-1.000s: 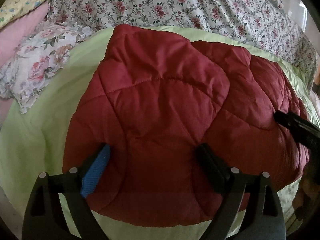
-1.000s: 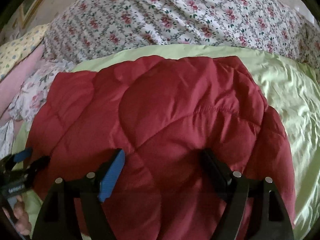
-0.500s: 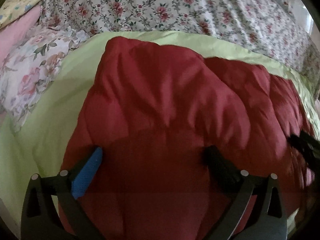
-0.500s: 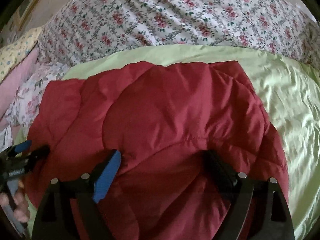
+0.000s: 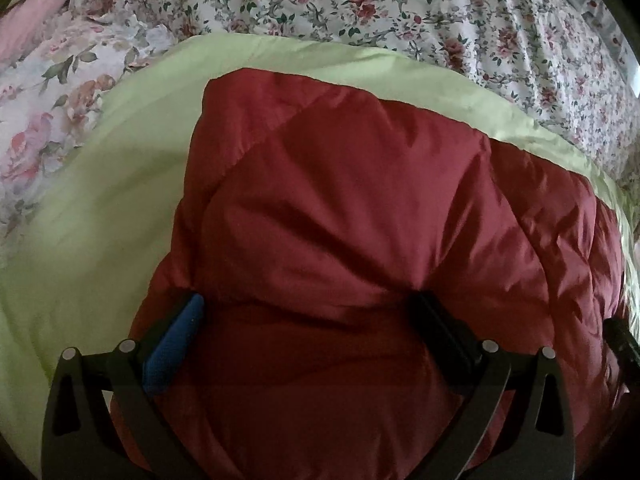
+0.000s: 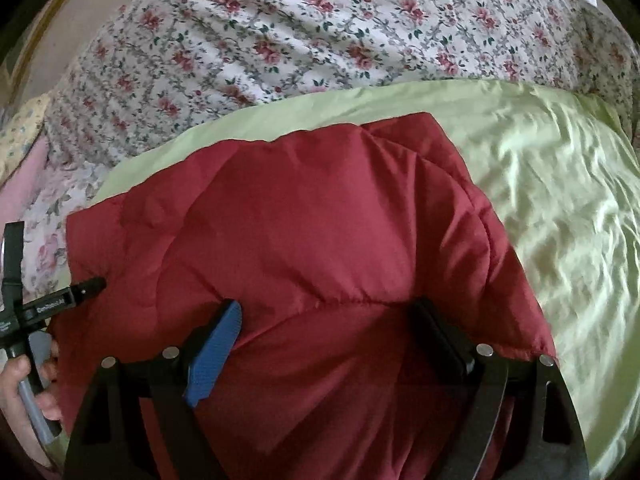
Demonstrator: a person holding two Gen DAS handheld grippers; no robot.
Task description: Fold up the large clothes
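A red quilted garment (image 5: 360, 208) lies bunched on a pale green sheet (image 5: 100, 208) spread over a bed, with floral bedding (image 5: 400, 8) beyond it. The left gripper (image 5: 308, 316) stands spread wide, its blue-padded finger (image 5: 176, 340) at the garment's left edge and its black finger (image 5: 436, 328) sunk into the padding, a thick fold of red fabric bulging between them; whether the pads actually pinch that fold cannot be told. The right gripper (image 6: 324, 324) is likewise wide, with the garment (image 6: 300, 232) filling the span between its blue pad (image 6: 216, 348) and its black finger (image 6: 440, 332), the fabric creasing at both tips. In the right wrist view, the sheet (image 6: 560, 208) extends to the right of the tongs, and the left hand (image 6: 20, 384) grips the other tool's handle at the far left, beside the garment's edge.
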